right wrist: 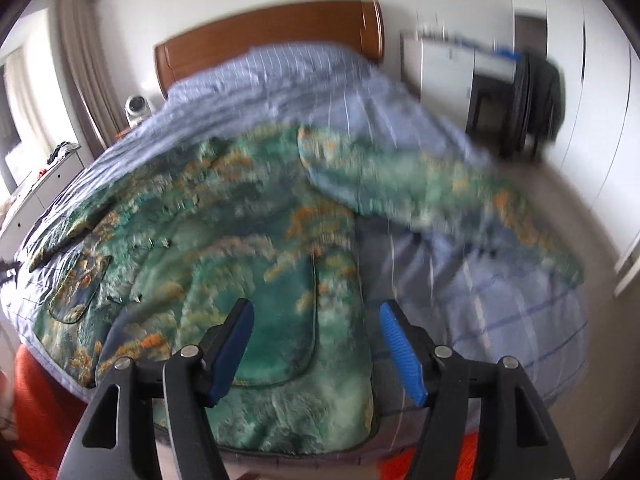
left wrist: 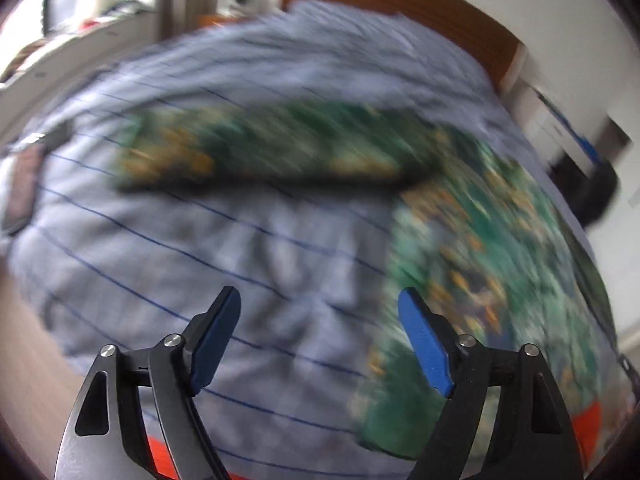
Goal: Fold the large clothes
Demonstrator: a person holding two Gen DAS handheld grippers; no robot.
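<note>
A large green garment with an orange and white print (right wrist: pixel 224 248) lies spread flat on the bed, a patch pocket (right wrist: pixel 276 320) facing up and one sleeve (right wrist: pixel 440 192) stretched to the right. My right gripper (right wrist: pixel 316 312) is open and empty just above its near hem. In the left wrist view the garment's body (left wrist: pixel 480 264) is at the right and a sleeve (left wrist: pixel 260 152) stretches left across the bed. My left gripper (left wrist: pixel 320 300) is open and empty above bare bedding, left of the garment's edge. Both views are blurred.
The bed has a light blue checked cover (right wrist: pixel 500 312) and a brown wooden headboard (right wrist: pixel 272 36). An orange sheet (right wrist: pixel 36 400) shows at the near edge. A white dresser (right wrist: pixel 44 184) stands left, a white cabinet and dark chair (right wrist: pixel 536 96) right.
</note>
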